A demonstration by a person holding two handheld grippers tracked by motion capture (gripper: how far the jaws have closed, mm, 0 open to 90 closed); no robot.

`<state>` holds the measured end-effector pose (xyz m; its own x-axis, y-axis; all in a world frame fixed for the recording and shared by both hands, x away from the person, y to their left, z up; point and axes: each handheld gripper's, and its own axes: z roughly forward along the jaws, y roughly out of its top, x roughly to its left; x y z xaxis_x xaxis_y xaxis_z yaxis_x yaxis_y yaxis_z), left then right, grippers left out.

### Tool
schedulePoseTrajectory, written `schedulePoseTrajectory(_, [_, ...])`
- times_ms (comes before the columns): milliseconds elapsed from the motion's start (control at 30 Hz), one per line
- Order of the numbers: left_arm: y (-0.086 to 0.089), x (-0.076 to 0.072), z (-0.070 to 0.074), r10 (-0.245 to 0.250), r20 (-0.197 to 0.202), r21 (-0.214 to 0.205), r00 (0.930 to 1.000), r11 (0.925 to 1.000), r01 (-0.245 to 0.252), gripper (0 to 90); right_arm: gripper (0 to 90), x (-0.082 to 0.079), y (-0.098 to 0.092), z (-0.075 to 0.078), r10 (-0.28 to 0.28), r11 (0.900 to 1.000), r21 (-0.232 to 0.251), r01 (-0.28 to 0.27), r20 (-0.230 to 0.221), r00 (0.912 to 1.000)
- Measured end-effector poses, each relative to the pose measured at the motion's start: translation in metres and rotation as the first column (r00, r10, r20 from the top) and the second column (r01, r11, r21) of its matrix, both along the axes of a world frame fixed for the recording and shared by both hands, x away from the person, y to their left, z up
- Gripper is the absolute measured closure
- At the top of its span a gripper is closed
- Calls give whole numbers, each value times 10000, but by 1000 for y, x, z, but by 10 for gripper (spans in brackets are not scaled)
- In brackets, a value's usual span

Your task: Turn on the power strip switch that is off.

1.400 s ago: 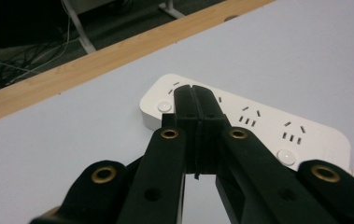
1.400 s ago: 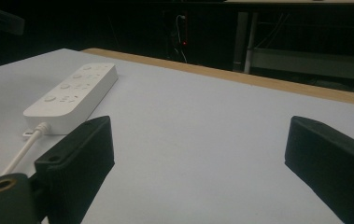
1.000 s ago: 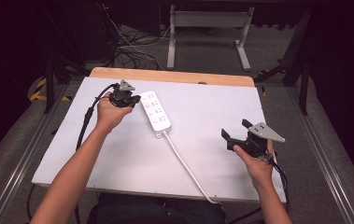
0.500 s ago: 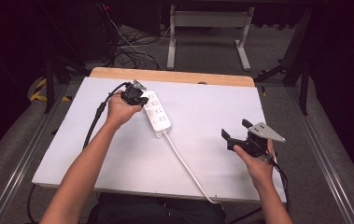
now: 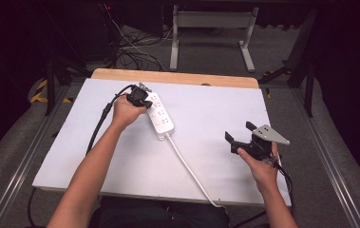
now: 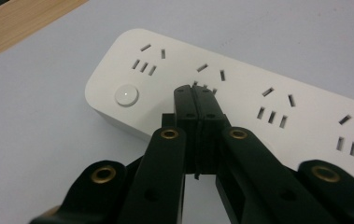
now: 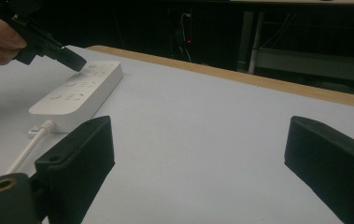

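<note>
White table top (image 5: 206,118) under dark surroundings. White power strip (image 5: 159,115) left of centre in high view, cable (image 5: 192,173) trailing toward bottom edge. Left gripper (image 6: 194,92) pressed shut, empty, tips over strip's sockets near round button (image 6: 126,95). Right gripper (image 7: 198,140) gaping wide, empty, at lower right.

L gripper (image 5: 142,96) moved right & down to power strip's (image 5: 161,117) far end; jaws closed.

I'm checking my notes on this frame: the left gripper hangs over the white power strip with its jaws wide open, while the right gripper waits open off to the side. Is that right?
Not quite. The left gripper has its jaws shut tight together, with nothing between them, as the left gripper view shows. The rest stands: it hangs over the white power strip, and the right gripper waits open off to the side.
</note>
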<state>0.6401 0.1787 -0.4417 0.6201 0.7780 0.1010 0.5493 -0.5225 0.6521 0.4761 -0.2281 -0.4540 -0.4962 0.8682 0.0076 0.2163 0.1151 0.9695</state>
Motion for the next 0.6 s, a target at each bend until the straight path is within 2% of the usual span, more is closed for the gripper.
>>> schedulePoseTrajectory(167, [-4, 1, -4, -27, -31, 166, 10000, 9999, 28, 900, 89, 0, 0, 0, 2, 10000, -2, -2, 1, 10000])
schedulePoseTrajectory(267, [-3, 2, -4, 10, -43, 132, 10000, 9999, -9, 900, 89, 0, -1, 0, 13, 10000, -14, -13, 41, 10000])
schedulePoseTrajectory(600, [-6, 0, -7, 146, 170, 152, 9997, 9998, -149, 900, 89, -1, -1, 1, -29, 10000, -19, 29, 43, 10000])
